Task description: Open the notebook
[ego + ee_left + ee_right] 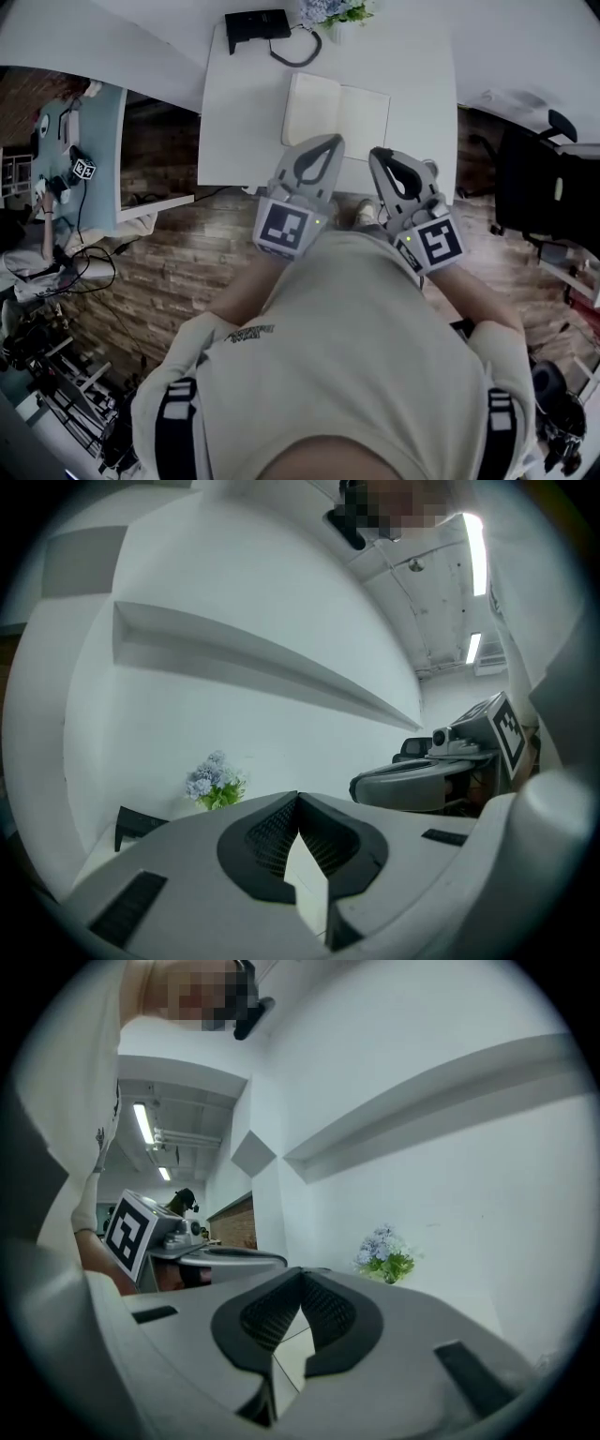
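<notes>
The notebook lies open flat on the white table, its pale pages up. Both grippers hang side by side just in front of the table's near edge, pointing at the notebook and apart from it. My left gripper has its jaws shut, tips meeting, with nothing between them. My right gripper is shut too and empty. In each gripper view the other gripper shows beside it: the right gripper and the left gripper.
A black device with a cable and a small bunch of flowers stand at the table's far edge by the white wall. A black chair stands to the right, another desk to the left.
</notes>
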Demonstrator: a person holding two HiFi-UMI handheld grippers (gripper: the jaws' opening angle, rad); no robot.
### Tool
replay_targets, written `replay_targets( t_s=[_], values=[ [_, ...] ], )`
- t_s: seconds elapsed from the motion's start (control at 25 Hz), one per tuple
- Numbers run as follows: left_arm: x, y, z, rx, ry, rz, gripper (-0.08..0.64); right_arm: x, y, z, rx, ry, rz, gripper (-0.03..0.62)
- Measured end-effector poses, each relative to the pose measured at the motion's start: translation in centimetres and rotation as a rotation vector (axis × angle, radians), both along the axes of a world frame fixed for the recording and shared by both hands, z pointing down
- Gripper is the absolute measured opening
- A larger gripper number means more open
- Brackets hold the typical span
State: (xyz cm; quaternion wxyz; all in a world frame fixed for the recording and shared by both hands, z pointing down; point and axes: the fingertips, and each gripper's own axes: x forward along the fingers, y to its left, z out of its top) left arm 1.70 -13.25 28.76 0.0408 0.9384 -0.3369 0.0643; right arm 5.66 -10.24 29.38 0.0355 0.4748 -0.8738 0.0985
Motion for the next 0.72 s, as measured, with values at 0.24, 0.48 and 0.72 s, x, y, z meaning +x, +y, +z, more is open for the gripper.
replay_targets(
  t_s=[0.24,0.48,0.72],
  values=[
    [-0.3,1.2,-2.1,0.074,0.08,-0.044,0.008,0.2,1.2,-1.2,0.059,-0.025,0.012,0.005],
    [0.2,2.6,-0.7,0.053,0.043,-0.031,0.008,0.3,2.0,-2.2,0.086,-0.046,0.019,0.003],
    [1.2,2.9,-0.6,0.044,0.048,-0.014,0.008,-0.8,2.5,-2.4,0.103,-0.008,-0.029,0.002]
  ],
)
